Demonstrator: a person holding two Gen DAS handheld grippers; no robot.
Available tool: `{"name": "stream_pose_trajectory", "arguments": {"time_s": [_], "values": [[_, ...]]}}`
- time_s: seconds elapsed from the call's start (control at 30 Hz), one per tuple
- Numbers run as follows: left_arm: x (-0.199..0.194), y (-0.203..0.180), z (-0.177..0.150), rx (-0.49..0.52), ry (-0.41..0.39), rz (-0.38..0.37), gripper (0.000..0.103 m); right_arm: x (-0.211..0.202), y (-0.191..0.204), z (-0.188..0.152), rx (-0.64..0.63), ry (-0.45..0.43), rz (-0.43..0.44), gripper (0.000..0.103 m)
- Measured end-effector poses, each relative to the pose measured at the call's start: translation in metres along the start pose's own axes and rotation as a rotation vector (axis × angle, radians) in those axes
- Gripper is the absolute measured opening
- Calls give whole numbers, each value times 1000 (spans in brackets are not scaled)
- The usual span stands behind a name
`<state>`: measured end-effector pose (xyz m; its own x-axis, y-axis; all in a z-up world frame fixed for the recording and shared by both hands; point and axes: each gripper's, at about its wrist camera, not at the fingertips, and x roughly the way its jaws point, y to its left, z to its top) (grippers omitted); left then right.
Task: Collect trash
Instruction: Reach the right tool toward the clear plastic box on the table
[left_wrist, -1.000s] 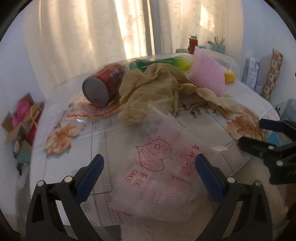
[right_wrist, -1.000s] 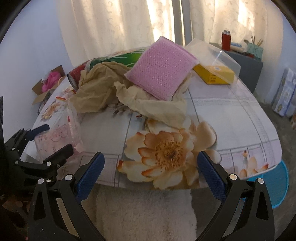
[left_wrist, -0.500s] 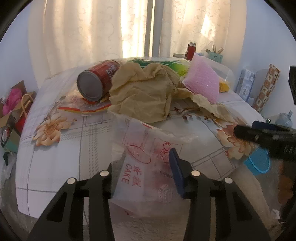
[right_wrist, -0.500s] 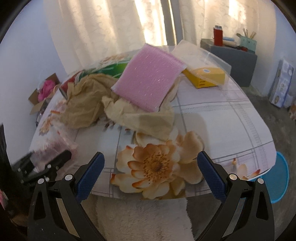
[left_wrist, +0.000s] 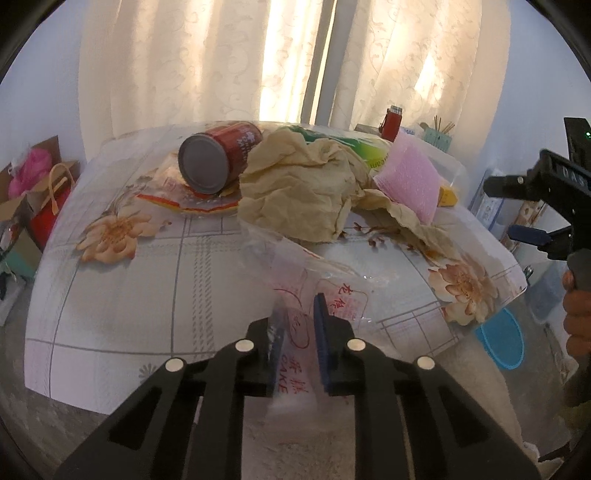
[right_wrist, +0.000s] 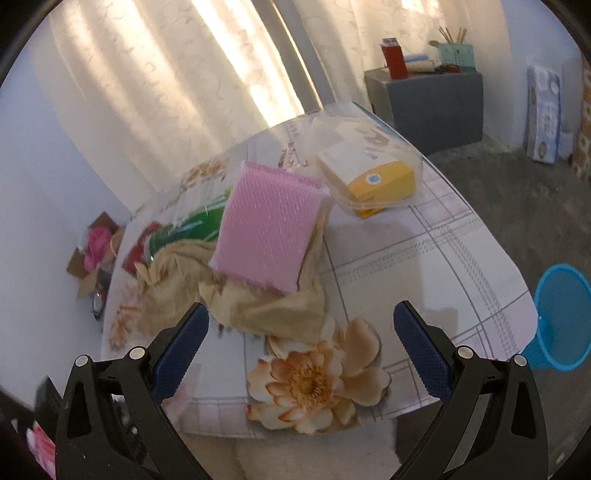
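Observation:
My left gripper (left_wrist: 299, 339) is shut on a clear plastic bag with red print (left_wrist: 317, 280), lifted off the table's near edge. Behind it lie a red can (left_wrist: 218, 158) on its side, crumpled tan paper (left_wrist: 303, 192), a green wrapper (left_wrist: 369, 151) and a pink sponge (left_wrist: 410, 181). My right gripper (right_wrist: 299, 347) is open and empty above the table's near edge, facing the pink sponge (right_wrist: 262, 229) and the tan paper (right_wrist: 266, 306). It also shows at the right edge of the left wrist view (left_wrist: 535, 210).
A clear box holding a yellow carton (right_wrist: 373, 177) sits at the table's far right. A blue bin (right_wrist: 561, 314) stands on the floor right of the flowered table (right_wrist: 424, 258). A grey cabinet (right_wrist: 436, 103) stands behind. Cardboard boxes (left_wrist: 33, 195) are on the left.
My left gripper has closed on the plastic bag and lifted it back from the table. My right gripper has risen and tilted, now looking down on the sponge and the blue bin.

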<state>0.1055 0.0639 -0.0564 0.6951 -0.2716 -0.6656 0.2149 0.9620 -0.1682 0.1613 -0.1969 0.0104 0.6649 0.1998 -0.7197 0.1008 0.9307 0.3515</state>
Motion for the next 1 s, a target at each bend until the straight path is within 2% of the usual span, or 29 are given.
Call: {"name": "stream_pose_trajectory", "arguments": {"time_s": [0.17, 0.27, 0.4, 0.47, 0.57, 0.6, 0.67, 0.7, 0.73, 0.8, 0.83, 0.87, 0.9, 0.97, 1.0], "values": [[-3, 9, 1, -51, -42, 5, 15, 1, 13, 3, -9, 4, -1, 96], [-11, 18, 5, -80, -86, 8, 10, 6, 21, 1, -28, 17, 1, 96], [-30, 34, 13, -108, -118, 7, 8, 11, 30, 0, -47, 27, 2, 96], [-41, 48, 17, -153, -135, 16, 8, 14, 31, 0, -48, 30, 4, 96], [-45, 72, 25, -209, -163, 85, 8, 22, 31, -1, -41, 43, 12, 96], [-41, 81, 30, -228, -159, 120, 8, 22, 30, -1, -39, 47, 16, 96], [-31, 91, 34, -254, -155, 136, 9, 25, 28, -2, -35, 54, 24, 96], [-19, 95, 38, -260, -126, 147, 10, 26, 26, -2, -33, 54, 25, 96], [-12, 98, 38, -261, -105, 156, 17, 24, 23, -2, -30, 54, 26, 96], [-4, 100, 40, -274, -77, 157, 40, 24, 18, -1, -20, 49, 25, 96], [-3, 100, 42, -288, -71, 155, 57, 23, 16, 0, -16, 46, 23, 96], [-6, 100, 41, -301, -84, 151, 66, 22, 11, 2, -8, 38, 19, 96], [-11, 97, 41, -305, -107, 148, 70, 21, 7, 2, -2, 32, 15, 96], [-15, 92, 42, -291, -120, 162, 84, 19, -3, 5, 7, 14, -1, 96], [-18, 89, 42, -282, -126, 170, 85, 17, -8, 7, 9, 6, -7, 96]]}}
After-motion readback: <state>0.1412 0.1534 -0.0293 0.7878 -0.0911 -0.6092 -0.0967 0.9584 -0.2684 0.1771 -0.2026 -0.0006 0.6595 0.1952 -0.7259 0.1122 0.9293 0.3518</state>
